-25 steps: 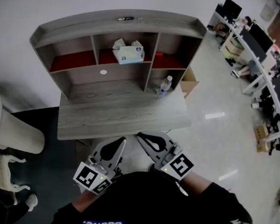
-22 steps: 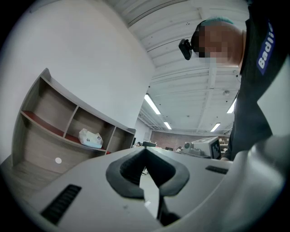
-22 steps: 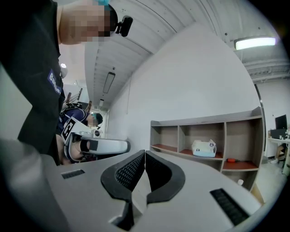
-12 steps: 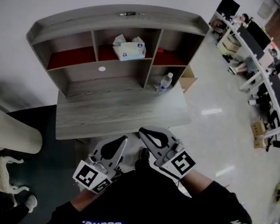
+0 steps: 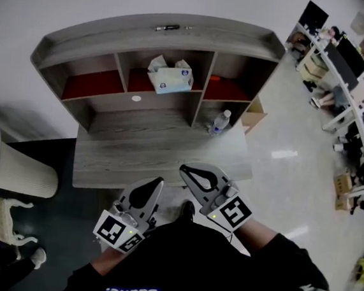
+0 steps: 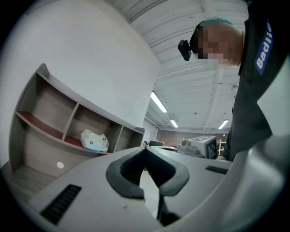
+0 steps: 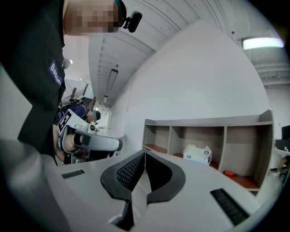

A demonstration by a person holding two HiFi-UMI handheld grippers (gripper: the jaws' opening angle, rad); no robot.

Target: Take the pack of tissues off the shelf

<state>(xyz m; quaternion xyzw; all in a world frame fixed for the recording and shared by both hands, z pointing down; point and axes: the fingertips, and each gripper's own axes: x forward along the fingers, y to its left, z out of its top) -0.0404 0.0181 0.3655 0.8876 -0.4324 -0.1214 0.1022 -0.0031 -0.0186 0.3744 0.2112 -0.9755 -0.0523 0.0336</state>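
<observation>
The pale blue and white pack of tissues (image 5: 169,78) lies in the middle upper compartment of the grey wooden shelf (image 5: 161,32) on the desk. It also shows as the pack (image 6: 94,140) in the left gripper view and as the pack (image 7: 196,154) in the right gripper view. My left gripper (image 5: 159,181) and right gripper (image 5: 182,169) are both held near my body, short of the desk's front edge and far from the pack. Both are shut with nothing between their jaws.
A water bottle (image 5: 219,121) stands in the lower right compartment. A small red tool (image 5: 215,78) lies in the upper right one, and a pen (image 5: 167,27) on the shelf top. A white ribbed bin (image 5: 13,170) stands at the left, office desks at the far right.
The view has shifted slightly, so the shelf sits a bit lower and more to the right in the picture. Both grippers stay shut and in much the same place.
</observation>
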